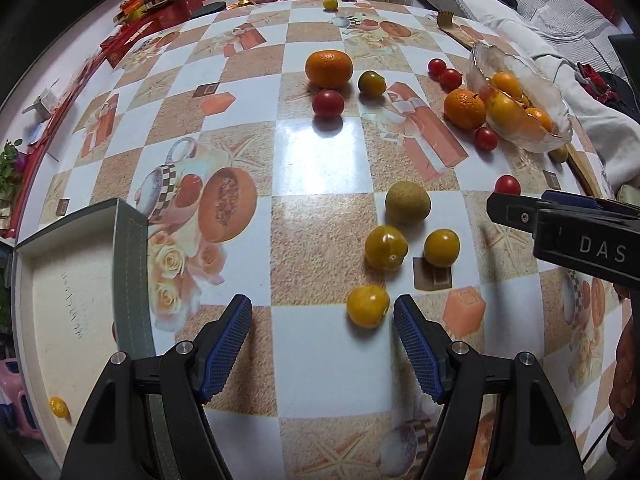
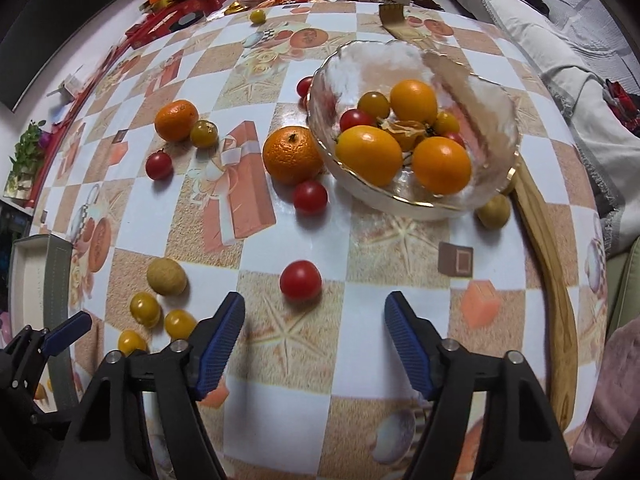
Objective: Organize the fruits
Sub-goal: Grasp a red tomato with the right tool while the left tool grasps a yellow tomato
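Fruits lie scattered on a checkered tablecloth. My left gripper [image 1: 322, 322] is open and empty; a yellow cherry tomato [image 1: 367, 306] lies just ahead, beside its right finger. Two more yellow tomatoes [image 1: 385, 253] and a tan longan [image 1: 407, 202] lie beyond. My right gripper [image 2: 314, 318] is open and empty, with a red cherry tomato [image 2: 300, 280] just ahead of it. A glass bowl [image 2: 496, 120] holds several orange, yellow and red fruits. Mandarins [image 2: 292, 155] and red tomatoes [image 2: 310, 197] lie left of the bowl.
A green box [image 1: 128, 264] with a pale inside stands at the left and holds one small yellow fruit [image 1: 58, 407]. A wooden board [image 2: 548, 248] lies along the table's right edge. Packets and red boxes [image 1: 168, 4] crowd the far edge. The right gripper shows in the left wrist view [image 1: 560, 224].
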Demonstrator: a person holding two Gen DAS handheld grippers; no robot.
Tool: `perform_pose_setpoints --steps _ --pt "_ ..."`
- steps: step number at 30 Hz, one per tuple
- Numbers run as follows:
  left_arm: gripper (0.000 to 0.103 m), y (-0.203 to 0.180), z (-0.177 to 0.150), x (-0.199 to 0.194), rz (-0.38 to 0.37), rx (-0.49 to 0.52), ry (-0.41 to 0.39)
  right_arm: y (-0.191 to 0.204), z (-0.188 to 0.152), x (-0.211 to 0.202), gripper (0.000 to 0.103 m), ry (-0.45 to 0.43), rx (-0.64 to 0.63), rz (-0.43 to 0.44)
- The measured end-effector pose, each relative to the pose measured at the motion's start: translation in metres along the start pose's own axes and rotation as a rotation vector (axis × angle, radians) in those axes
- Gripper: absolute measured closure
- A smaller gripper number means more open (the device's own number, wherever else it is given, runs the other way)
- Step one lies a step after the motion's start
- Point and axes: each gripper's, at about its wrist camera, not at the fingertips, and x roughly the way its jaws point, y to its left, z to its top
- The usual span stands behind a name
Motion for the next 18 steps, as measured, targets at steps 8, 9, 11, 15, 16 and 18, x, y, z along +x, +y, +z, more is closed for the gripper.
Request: perform_pose_setpoints --steps 8,9,11,15,16,18 --pt "0.034 -0.008 0.003 0.006 0.002 -0.012 0.007 0.012 0.004 0.005 0.05 -0.023 -0.07 -0.038" --pt "0.038 -0.009 0.003 0.005 0.001 -0.01 0.005 0.012 0.004 0.005 0.056 -0.025 -0.072 -0.042" --pt "0.045 -0.014 0.003 0.004 0.002 0.006 0.002 0.01 0.005 0.004 0.064 -0.029 -0.069 -0.042" --pt "0.071 -0.021 0.003 0.001 -0.02 0.024 -0.005 0.003 0.006 0.002 0.08 -0.034 -0.047 -0.01" --pt "0.079 -0.023 0.003 0.001 -0.024 0.027 -0.007 0.001 0.006 0.002 0.08 -0.035 -0.038 0.003" --pt "0.08 -0.023 0.003 0.0 -0.04 0.024 -0.01 -0.004 0.004 -0.001 0.08 -0.035 -0.016 0.029"
